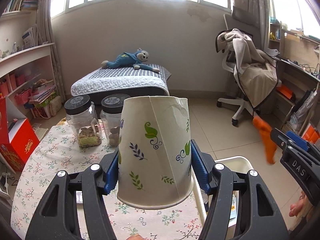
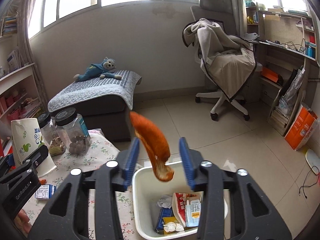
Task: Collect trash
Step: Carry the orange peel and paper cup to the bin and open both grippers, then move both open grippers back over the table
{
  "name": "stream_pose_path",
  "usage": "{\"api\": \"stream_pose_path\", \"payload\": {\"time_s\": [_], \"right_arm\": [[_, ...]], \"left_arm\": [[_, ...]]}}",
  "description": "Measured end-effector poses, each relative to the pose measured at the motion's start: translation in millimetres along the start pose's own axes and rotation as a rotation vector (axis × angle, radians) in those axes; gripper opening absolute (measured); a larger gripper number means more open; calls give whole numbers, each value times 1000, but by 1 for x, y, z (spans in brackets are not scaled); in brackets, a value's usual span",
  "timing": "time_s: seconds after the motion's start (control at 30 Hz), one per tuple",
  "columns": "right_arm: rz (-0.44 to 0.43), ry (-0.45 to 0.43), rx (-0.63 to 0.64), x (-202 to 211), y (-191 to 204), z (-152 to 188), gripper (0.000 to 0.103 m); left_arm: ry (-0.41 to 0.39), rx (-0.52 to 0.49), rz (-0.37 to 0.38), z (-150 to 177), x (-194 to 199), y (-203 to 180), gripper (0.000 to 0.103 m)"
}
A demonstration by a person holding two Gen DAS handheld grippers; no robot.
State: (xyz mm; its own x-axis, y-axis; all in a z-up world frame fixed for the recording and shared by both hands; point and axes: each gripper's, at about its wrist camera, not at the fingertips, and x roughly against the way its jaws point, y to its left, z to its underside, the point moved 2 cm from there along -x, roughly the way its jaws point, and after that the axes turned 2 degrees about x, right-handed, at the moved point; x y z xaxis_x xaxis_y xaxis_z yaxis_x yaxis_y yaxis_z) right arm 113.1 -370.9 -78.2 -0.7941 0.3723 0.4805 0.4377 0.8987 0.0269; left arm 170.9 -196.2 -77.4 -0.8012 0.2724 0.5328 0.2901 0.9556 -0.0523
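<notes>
My left gripper is shut on a white paper cup with a leaf print. The cup is held upside down over the floral table, and its rim is creased; it also shows at the left of the right wrist view. My right gripper is open above a white bin. A blurred orange peel hangs in the air between the blue pads, touching neither. The same peel shows beside the right gripper in the left wrist view. Wrappers and cartons lie in the bin.
Two black-lidded jars stand on the floral tablecloth, and a small carton lies near its edge. Beyond are a low sofa with a blue toy monkey, a draped office chair, shelves at left and a desk at right.
</notes>
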Motion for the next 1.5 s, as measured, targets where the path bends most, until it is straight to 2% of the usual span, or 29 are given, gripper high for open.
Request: {"api": "stream_pose_path", "payload": {"time_s": [0.03, 0.1, 0.17, 0.37, 0.5, 0.63, 0.67, 0.7, 0.9, 1.13, 1.5], "right_arm": [[20, -7, -13, 1, -8, -1, 64], [46, -8, -46, 1, -27, -3, 66], [81, -13, -84, 1, -45, -3, 77], [183, -28, -150, 6, -88, 0, 92], [233, -24, -177, 7, -107, 2, 96], [269, -16, -177, 7, -118, 4, 96], [278, -14, -172, 6, -120, 5, 96], [288, -13, -165, 6, -121, 5, 96], [322, -1, -113, 5, -118, 6, 96], [341, 1, 18, 7, -85, 8, 96], [264, -10, 126, 12, -19, 9, 96]], "left_arm": [[5, -1, 12, 0, -2, -6, 62], [16, -4, 38, 1, -7, -20, 62], [25, -14, 63, 4, -11, -33, 62], [57, -50, 141, 10, -23, -70, 62], [84, -75, 199, 15, -31, -91, 63], [117, -114, 262, 26, -39, -109, 70], [116, -123, 264, 28, -40, -112, 77], [111, -129, 261, 30, -40, -114, 82], [118, -123, 238, 29, -41, -111, 86], [115, -90, 176, 22, -37, -89, 88], [96, -28, 73, 11, -27, -33, 89]]}}
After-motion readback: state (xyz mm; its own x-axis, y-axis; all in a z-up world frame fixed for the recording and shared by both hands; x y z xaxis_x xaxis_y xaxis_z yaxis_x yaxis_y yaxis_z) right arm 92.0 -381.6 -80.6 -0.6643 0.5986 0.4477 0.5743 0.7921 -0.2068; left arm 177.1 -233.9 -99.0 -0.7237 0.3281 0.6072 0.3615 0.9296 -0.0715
